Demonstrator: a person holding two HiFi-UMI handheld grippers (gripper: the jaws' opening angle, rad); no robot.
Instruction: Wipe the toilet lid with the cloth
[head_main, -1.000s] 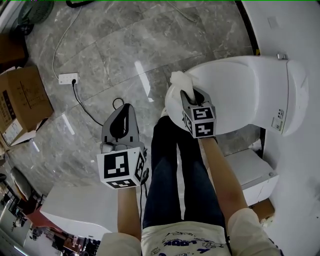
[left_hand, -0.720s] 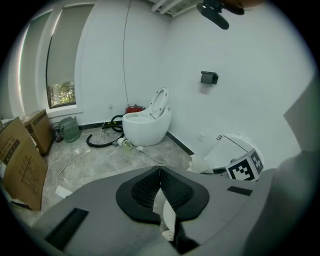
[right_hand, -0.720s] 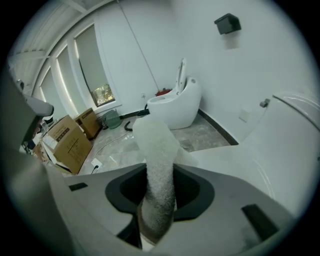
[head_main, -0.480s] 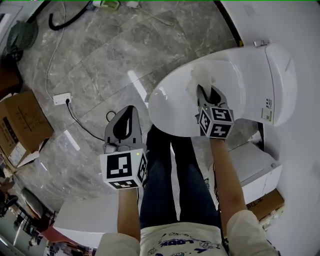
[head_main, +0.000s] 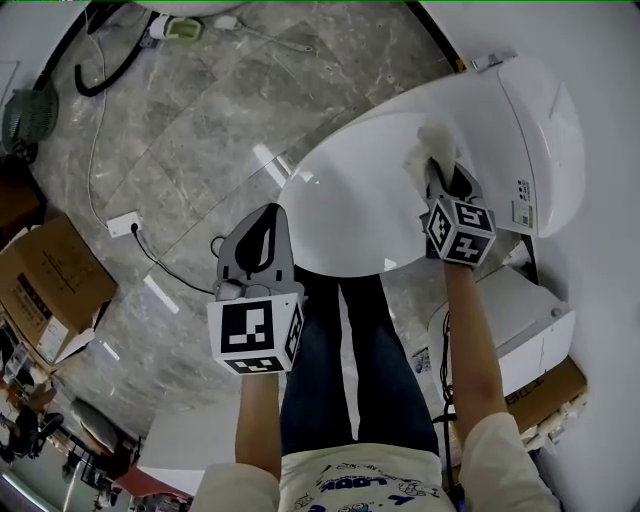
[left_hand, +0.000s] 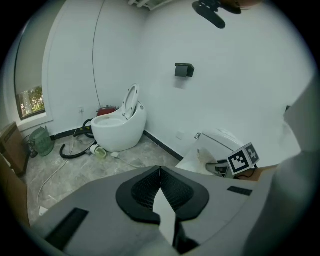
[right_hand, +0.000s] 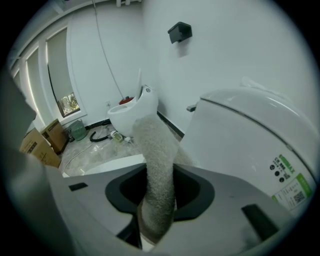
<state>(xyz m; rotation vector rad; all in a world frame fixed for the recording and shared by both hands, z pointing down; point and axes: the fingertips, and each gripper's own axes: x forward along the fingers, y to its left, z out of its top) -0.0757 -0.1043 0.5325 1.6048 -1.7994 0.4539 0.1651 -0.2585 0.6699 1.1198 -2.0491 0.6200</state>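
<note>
Grey marble floor spread beneath a white-walled bathroom, with a cardboard box and a power strip off to the person's left. On the right stood the white toilet, its closed toilet lid glossy and bare over most of its length.

At the lid's rear end, beside the tank, the right gripper was pinching the cloth. In the right gripper view its jaws were clamped on the pale, fuzzy cloth, which stood up from between them in a thick fold. From above, the bunched cloth lay against the lid's surface.

The left gripper hung over the floor just off the lid's front edge, clear of the toilet. Its jaws were pressed together tip to tip with nothing between them.
</note>
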